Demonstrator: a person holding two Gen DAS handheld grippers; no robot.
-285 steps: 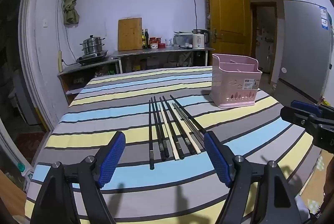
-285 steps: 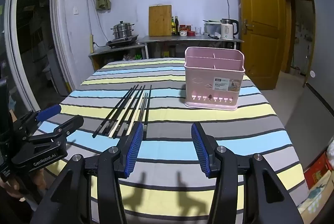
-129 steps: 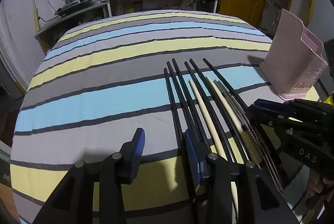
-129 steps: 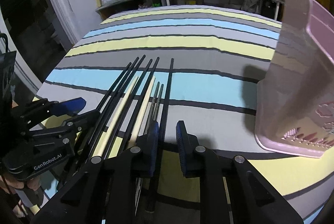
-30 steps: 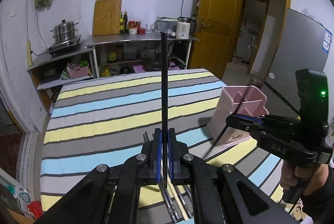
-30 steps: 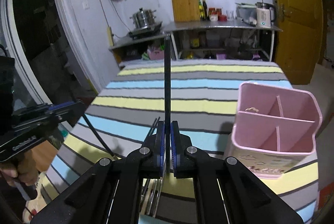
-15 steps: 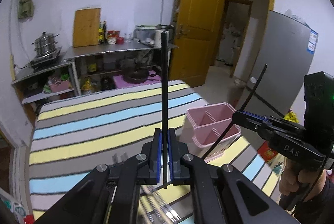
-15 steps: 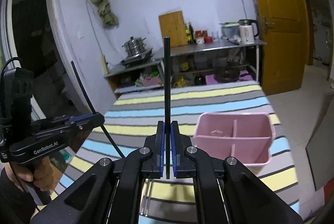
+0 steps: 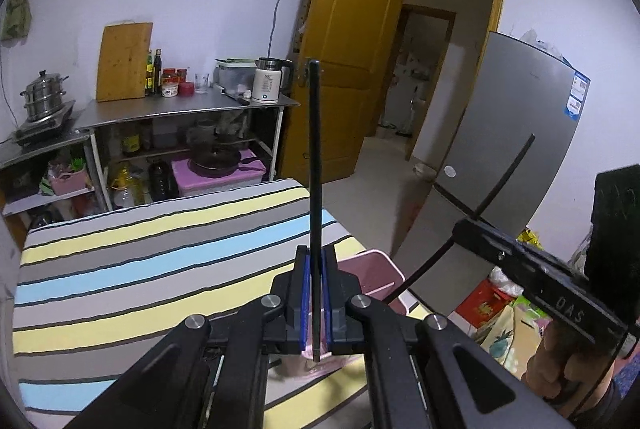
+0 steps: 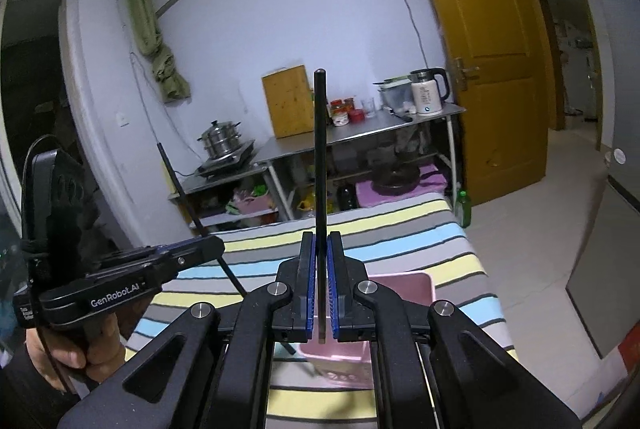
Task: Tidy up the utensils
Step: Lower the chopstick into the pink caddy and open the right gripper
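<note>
Step in hand, as judged: carrying chopsticks to the holder, one in each gripper, with insertion not yet begun.

Left gripper [image 9: 315, 293]: jaws closed on a black chopstick [image 9: 314, 165], which stands up the centre of the left wrist view with its lower end just below the blue pads [image 9: 305, 299]. Right gripper [image 10: 320, 287]: jaws likewise closed on a second black chopstick [image 10: 320, 157], upright in the centre of the right wrist view.

The pink utensil holder [image 9: 376, 269] sits at lower centre of the left view, mostly hidden behind the gripper, on the striped tablecloth [image 9: 140, 253]. In the right view the same holder [image 10: 404, 283] shows at lower centre, directly beneath the jaws. Its compartments cannot be made out in either view.

Each gripper appears in the other's view: the right one at lower right of the left view, the left one at lower left of the right view, each with its chopstick slanting upward.

The remaining chopsticks are hidden behind the gripper bodies; their count cannot be told.

The next move, as judged, calls for tipping each chopstick so its lower end points into a compartment, lowering it within the rim, then releasing. The two sticks should be kept apart on approach to avoid crossing.
</note>
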